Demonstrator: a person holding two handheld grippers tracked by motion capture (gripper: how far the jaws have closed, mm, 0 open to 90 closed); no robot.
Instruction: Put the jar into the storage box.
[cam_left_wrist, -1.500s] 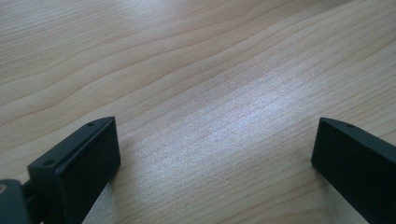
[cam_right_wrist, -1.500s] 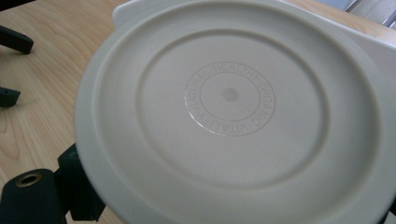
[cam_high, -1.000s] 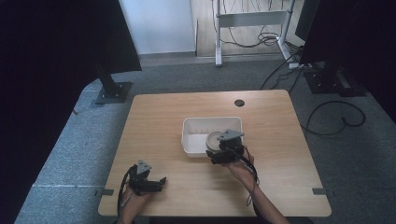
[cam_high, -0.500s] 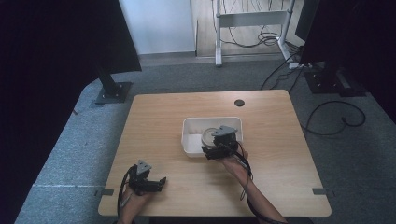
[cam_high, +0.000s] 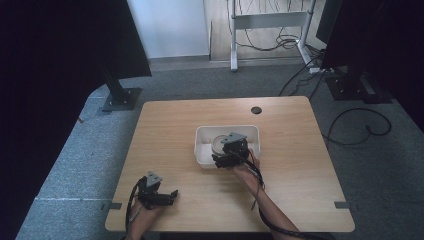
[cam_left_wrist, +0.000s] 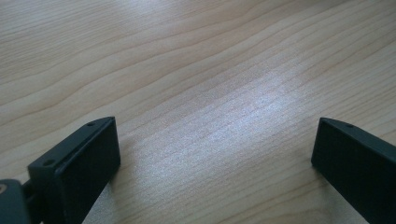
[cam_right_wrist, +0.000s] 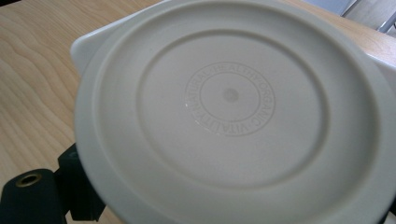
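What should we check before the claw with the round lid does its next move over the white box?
1. Right claw gripping the round lid: cannot tell, its jaws are hidden behind the lid.
2. Lid over the white box: ok.
3. Lid level: not ok, it looks tilted.
4. Left claw out of the way: ok, near the table's front edge.
5. Left claw holding nothing: ok, jaws wide open over bare wood.

This looks like a lab or test room in an office building. A plain wooden table (cam_high: 170, 135) with a cable hole (cam_high: 256, 110) stands on grey carpet (cam_high: 85, 150). Dark panels on metal stands (cam_high: 120, 97) flank it at both sides. Loose cables (cam_high: 360, 125) trail across the floor, and a white desk frame (cam_high: 270, 22) stands behind against a pale wall.
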